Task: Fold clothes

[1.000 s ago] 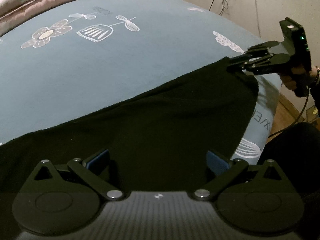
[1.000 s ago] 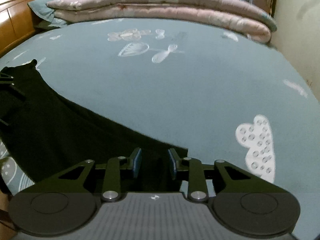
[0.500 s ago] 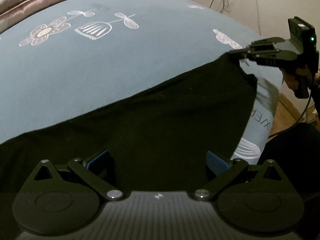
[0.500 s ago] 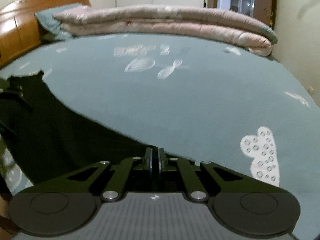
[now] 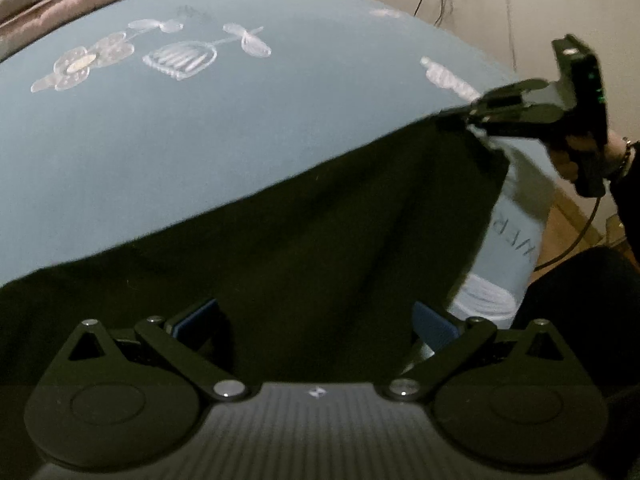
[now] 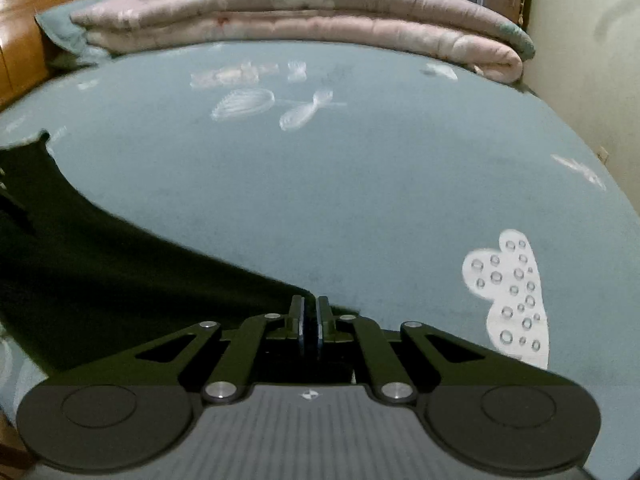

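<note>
1. Black garment point(image 5: 304, 232): matt cloth, soft, no sheen, loose creases.
2. Bed sheet point(image 6: 360, 184): blue-grey cloth, smooth matt weave, flat white printed motifs.
3. Quilt point(image 6: 320, 20): pink padded cloth, stitched, puffy, matt.
4. Headboard point(image 6: 16, 48): orange-brown wood, semi-gloss varnish.
5. Left claw point(image 5: 316, 316): matt black plastic links, bright metal pivot pins, blue ribbed pads point(image 5: 434, 322), ribbed grey housing.
6. Right claw point(image 6: 310, 316): same matt black plastic, shiny metal pins.
7. Floor point(image 5: 568, 220): wood, light brown, slight sheen.
</note>
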Motion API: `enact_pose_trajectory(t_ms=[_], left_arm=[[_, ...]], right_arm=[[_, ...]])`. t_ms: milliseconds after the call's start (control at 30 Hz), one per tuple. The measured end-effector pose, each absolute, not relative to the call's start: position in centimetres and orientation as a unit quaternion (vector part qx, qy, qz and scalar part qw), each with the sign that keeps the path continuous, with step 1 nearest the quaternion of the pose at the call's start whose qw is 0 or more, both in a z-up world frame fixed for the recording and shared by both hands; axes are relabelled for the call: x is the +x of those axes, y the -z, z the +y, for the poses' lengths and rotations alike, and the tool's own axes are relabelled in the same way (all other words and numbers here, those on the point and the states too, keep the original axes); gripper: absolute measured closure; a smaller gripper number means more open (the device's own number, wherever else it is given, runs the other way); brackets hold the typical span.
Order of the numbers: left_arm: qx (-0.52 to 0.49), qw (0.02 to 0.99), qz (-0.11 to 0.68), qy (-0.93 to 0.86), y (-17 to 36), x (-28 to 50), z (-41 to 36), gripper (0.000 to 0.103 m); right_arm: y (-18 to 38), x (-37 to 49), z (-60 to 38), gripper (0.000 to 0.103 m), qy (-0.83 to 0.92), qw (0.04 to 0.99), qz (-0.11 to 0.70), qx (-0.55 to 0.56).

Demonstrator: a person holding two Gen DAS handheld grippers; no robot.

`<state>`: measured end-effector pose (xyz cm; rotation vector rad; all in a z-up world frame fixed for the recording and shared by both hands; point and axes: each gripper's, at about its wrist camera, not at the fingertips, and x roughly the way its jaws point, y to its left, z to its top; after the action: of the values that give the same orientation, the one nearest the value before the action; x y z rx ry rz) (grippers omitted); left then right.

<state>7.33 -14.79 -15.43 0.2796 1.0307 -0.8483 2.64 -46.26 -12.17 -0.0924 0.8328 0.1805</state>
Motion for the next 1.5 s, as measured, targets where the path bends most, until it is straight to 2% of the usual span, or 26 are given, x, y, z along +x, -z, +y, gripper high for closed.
enact_pose_trajectory(t_ms=[200,367,467,600,700,833,867,900,1200,1300,1400,1500], left_arm=[[0.121,0.783,0.462,0.4,14.5,7.6,-14.7,0.001],[0.118,0.791,0.444,0.403,13.5,8.3,-15.2,0.001],[0.114,0.79,0.447,0.404,13.5,8.6,-15.8,0.001],[0.125,0.786,0.446,0.41,13.6,8.2,-16.1,0.001],[0.133,0.785,0.446,0.409,13.7,8.1,-16.4,0.001],[0.128,0.785,0.448,0.408,13.8,8.1,-16.3,0.001],[0.128,0.785,0.449,0.408,13.9,8.1,-16.4,0.001],[0.129,0.784,0.45,0.407,14.0,8.1,-16.4,0.001],[0.124,0.784,0.454,0.405,14.4,8.1,-16.3,0.001],[0.118,0.78,0.464,0.403,15.4,8.5,-16.4,0.001],[0.114,0.777,0.475,0.397,16.6,8.9,-16.4,0.001],[0.117,0.779,0.47,0.399,16.2,9.0,-16.2,0.001]], right_arm=[[10.3,0.8,-48.0,0.087,-0.051,0.921,0.386,0.005],[9.3,-2.7,-50.9,0.087,-0.05,0.922,0.364,0.123],[10.4,-4.0,-51.2,0.085,-0.054,0.912,0.377,0.154],[11.9,-5.0,-50.2,0.079,-0.064,0.901,0.396,0.166],[12.4,-5.5,-49.4,0.066,-0.067,0.9,0.399,0.162],[12.5,-5.4,-48.7,0.069,-0.061,0.9,0.404,0.151],[12.4,-5.4,-48.4,0.076,-0.064,0.901,0.403,0.145],[12.3,-5.3,-48.1,0.1,-0.064,0.903,0.402,0.137],[9.2,-5.7,-48.7,0.1,-0.019,0.907,0.4,0.127],[9.7,-5.3,-48.7,0.1,-0.012,0.899,0.424,0.113],[8.9,-4.8,-48.0,0.099,-0.019,0.905,0.413,0.101],[8.1,-4.3,-47.2,0.092,-0.026,0.911,0.403,0.088]])
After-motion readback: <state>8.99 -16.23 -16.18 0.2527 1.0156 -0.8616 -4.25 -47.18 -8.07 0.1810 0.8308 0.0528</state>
